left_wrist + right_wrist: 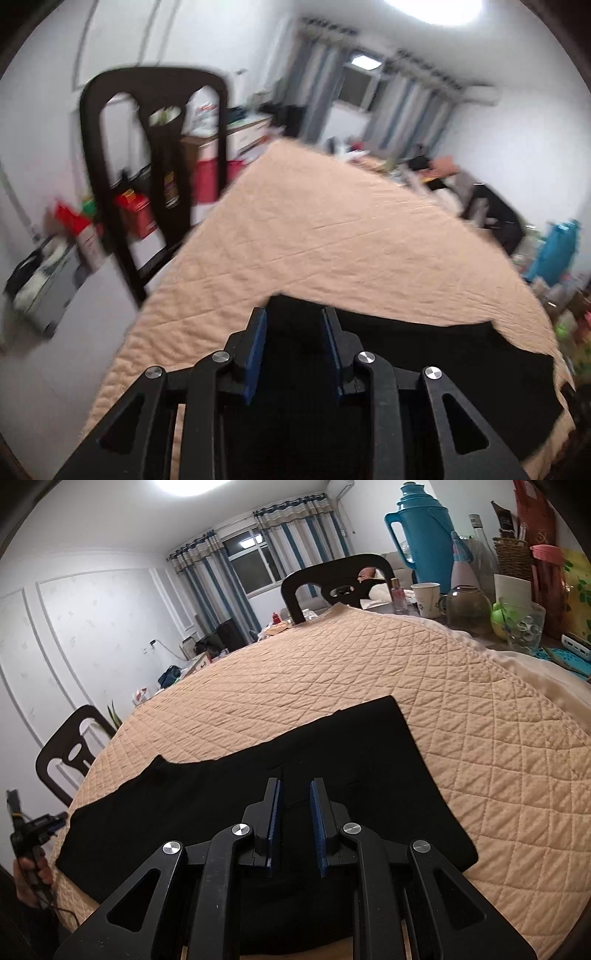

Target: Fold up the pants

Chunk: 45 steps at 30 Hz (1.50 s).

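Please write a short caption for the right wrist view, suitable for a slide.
Right gripper, jaws apart and empty, above black pants lying flat on a quilted beige cover.

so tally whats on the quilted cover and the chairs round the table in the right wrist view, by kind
black pants: 1, lying flat on the quilted cover
dark chairs: 2, one at the far edge, one at the left edge
grippers over the pants: 1, the right gripper, jaws apart
total: 4
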Motion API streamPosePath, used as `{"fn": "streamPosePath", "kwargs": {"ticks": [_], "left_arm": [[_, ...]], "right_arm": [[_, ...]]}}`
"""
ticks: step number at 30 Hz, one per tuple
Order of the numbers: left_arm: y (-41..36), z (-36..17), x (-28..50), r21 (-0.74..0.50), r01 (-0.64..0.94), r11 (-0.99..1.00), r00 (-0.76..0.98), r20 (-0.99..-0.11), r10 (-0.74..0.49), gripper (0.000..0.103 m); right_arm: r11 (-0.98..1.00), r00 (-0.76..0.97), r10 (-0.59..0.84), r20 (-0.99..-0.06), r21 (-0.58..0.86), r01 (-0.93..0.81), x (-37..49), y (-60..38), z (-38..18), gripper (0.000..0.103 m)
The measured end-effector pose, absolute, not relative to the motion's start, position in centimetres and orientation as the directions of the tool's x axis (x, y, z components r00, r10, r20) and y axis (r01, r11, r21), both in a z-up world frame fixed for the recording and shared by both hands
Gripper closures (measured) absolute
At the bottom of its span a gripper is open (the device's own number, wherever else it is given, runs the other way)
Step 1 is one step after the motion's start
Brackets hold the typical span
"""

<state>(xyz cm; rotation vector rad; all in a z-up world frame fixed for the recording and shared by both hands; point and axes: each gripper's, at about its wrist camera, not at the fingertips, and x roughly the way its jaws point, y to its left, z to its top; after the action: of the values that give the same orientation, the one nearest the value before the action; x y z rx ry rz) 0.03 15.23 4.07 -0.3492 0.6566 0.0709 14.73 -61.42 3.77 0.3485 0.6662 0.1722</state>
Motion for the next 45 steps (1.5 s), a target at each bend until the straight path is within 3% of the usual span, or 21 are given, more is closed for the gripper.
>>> {"fn": "streamPosePath", "kwargs": {"ticks": [3, 7, 12, 20, 25, 32, 36, 45], "left_arm": [[13.3, 3.5, 1.2, -0.296, -0.11, 0.949, 0.764, -0.636, -0.11, 0.07], [13.4, 0.9, 4.5, -0.28, -0.169, 0.945, 0.689, -0.719, -0.09, 0.071], [14.3, 1.8, 4.9, -0.249, -0.223, 0.942, 0.693, -0.72, -0.027, 0.071], [11.6, 2.7, 0.4, -0.22, -0.129, 0.967, 0.744, -0.666, -0.052, 0.07], [8.4, 2.4, -2.0, -0.194, -0.028, 0.981, 0.755, -0.647, -0.107, 0.064], [7.2, 1.4, -3.0, -0.126, -0.028, 0.992, 0.745, -0.664, -0.063, 0.064], [7.1, 1.3, -3.5, -0.123, -0.049, 0.991, 0.744, -0.667, -0.046, 0.063], [7.9, 1.0, -3.7, -0.082, -0.122, 0.989, 0.742, -0.67, 0.036, 0.063]], "right_arm": [[0.927, 0.768, 0.278, -0.577, 0.372, -0.056, 15.2, -61.1, 3.8, 0.086], [0.934, 0.752, 0.28, -0.596, 0.349, -0.071, 16.7, -61.0, 3.7, 0.086], [0.947, 0.687, 0.228, -0.69, 0.322, 0.01, 20.4, -62.9, 2.2, 0.081], [0.952, 0.73, 0.208, -0.652, 0.307, 0.003, 17.3, -63.5, 2.9, 0.081], [0.979, 0.736, 0.191, -0.649, 0.181, -0.095, 12.4, -60.4, 1.8, 0.081], [0.991, 0.743, 0.125, -0.658, 0.049, -0.123, 11.1, -59.0, 1.9, 0.081], [0.981, 0.767, 0.181, -0.615, 0.063, -0.181, 10.8, -57.4, 2.4, 0.081], [0.984, 0.749, 0.177, -0.639, 0.112, -0.136, 11.8, -57.8, 1.6, 0.078]]}}
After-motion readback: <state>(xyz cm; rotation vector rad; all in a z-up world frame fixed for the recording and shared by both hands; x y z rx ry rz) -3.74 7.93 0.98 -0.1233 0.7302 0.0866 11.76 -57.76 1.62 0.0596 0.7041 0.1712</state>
